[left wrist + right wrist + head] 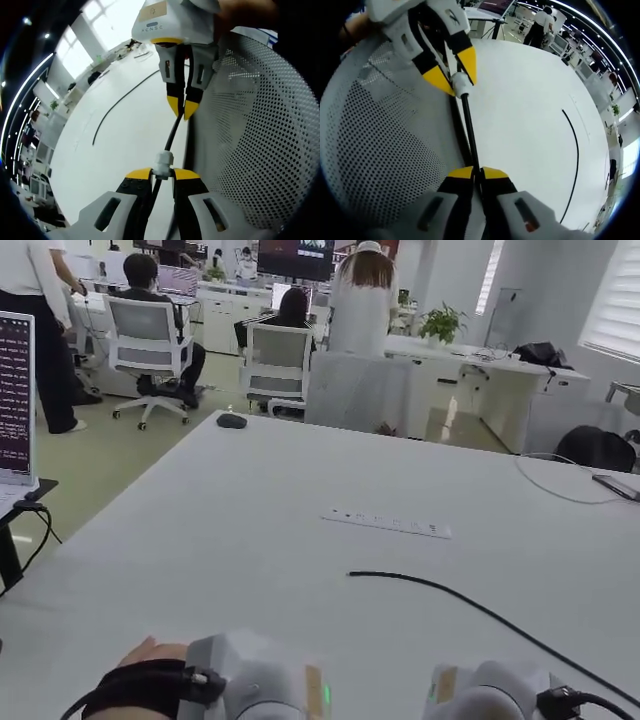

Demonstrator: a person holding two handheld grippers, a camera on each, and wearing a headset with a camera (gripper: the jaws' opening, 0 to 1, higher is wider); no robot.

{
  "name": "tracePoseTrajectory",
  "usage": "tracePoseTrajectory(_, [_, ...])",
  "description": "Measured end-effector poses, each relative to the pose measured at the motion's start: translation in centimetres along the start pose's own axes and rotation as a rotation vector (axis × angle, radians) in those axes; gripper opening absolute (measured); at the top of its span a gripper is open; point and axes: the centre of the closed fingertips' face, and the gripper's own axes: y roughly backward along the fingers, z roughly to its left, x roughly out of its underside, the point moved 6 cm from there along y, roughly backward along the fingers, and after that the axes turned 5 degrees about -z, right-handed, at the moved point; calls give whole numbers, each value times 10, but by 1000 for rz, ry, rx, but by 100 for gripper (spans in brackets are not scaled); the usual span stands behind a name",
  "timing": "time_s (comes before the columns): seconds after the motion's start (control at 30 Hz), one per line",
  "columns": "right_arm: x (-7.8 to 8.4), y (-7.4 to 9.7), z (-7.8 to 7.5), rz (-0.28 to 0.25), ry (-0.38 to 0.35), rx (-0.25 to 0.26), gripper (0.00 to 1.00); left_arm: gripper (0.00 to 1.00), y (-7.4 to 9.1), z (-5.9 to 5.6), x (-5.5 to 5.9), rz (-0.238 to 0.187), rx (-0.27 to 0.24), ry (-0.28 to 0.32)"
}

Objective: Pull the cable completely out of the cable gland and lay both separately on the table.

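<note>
Black cable (468,130) is clamped in the right gripper (478,173), and the white gland (163,161) threaded on it in the left gripper (162,174); its free length lies on the table (250,520). Extraction appears in hand: next, draw the grippers straight apart until the cable clears the gland.

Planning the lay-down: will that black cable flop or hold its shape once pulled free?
Probably flexible but springy: the black cable lies on the table in a long smooth curve. From the cable gland in the left hand-held gripper to the right hand-held gripper it runs straight, likely taut. It looks thin, so probably light.
</note>
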Motion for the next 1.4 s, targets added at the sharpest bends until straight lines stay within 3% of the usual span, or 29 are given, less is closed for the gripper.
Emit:
tracePoseTrajectory(0.07, [0, 0, 0, 6, -8, 0, 6, 16, 0, -1, -1, -1, 4, -4])
tracePoseTrajectory(0.13, [1, 1, -2, 20, -71, 32, 9, 16, 0, -1, 0, 4, 2, -6])
tracePoseTrajectory(0.27, [-3, 6, -1, -7, -86, 0, 16, 16, 1, 0, 1, 2, -4, 2])
tracePoseTrajectory(0.4, [-6, 29, -6, -48, -118, 3, 29, 16, 1, 0, 2, 12, -4, -3])
tracePoseTrajectory(0.47, [-7, 45, -11, -104, -137, 3, 30, 16, 1, 1, 1, 10, -9, -3])
tracePoseTrajectory(0.5, [-6, 62, -15, -161, -187, -15, 30, 16, 1, 1, 1, 8, -11, -1])
tracePoseTrajectory(0.63, [4, 102, -39, -325, -313, 17, 31, 16, 1, 2, 1, 7, -12, 1])
tracePoseTrajectory(0.7, [19, 121, -59, -406, -435, 72, 31, 16, 1, 2, 1, 5, -10, 2])
tracePoseTrajectory(0.77, [37, 134, -71, -433, -486, 111, 31, 16, 1, 2, 1, 6, -10, 2])
tracePoseTrajectory(0.83, [66, 147, -91, -436, -567, 237, 30, 16, 1, 2, 0, 2, -10, 7])
tracePoseTrajectory(0.87, [88, 152, -101, -411, -629, 304, 31, 16, 1, 2, 1, 3, -9, 7])
tracePoseTrajectory(0.9, [102, 155, -107, -398, -641, 350, 31, 16, 1, 2, 1, 5, -9, 7])
tracePoseTrajectory(0.93, [127, 158, -117, -363, -707, 439, 31, 16, 1, 2, 1, 7, -9, 7])
tracePoseTrajectory(0.97, [142, 159, -120, -331, -762, 482, 33, 16, 1, 2, 1, 7, -10, 11])
tracePoseTrajectory(1.07, [196, 159, -140, -285, -846, 654, 33, 16, 1, 4, 2, 11, -19, 18])
tracePoseTrajectory(1.1, [220, 154, -141, -237, -942, 677, 33, 16, 1, 4, 3, 13, -19, 19])
tracePoseTrajectory(1.17, [245, 142, -147, -202, -952, 699, 34, 16, 0, 4, 4, 24, -20, 22])
tracePoseTrajectory(1.2, [265, 133, -147, -161, -1026, 700, 33, 16, 0, 4, 5, 27, -21, 21])
tracePoseTrajectory(1.23, [279, 123, -147, -152, -1083, 695, 33, 16, 0, 5, 5, 30, -22, 25])
tracePoseTrajectory(1.3, [298, 109, -147, -110, -1118, 698, 32, 16, 0, 5, 6, 35, -22, 31])
tracePoseTrajectory(1.33, [311, 100, -144, -47, -1117, 686, 32, 16, 0, 5, 7, 39, -23, 32])
tracePoseTrajectory(1.4, [329, 88, -139, 8, -1178, 671, 32, 16, -1, 6, 8, 49, -24, 37])
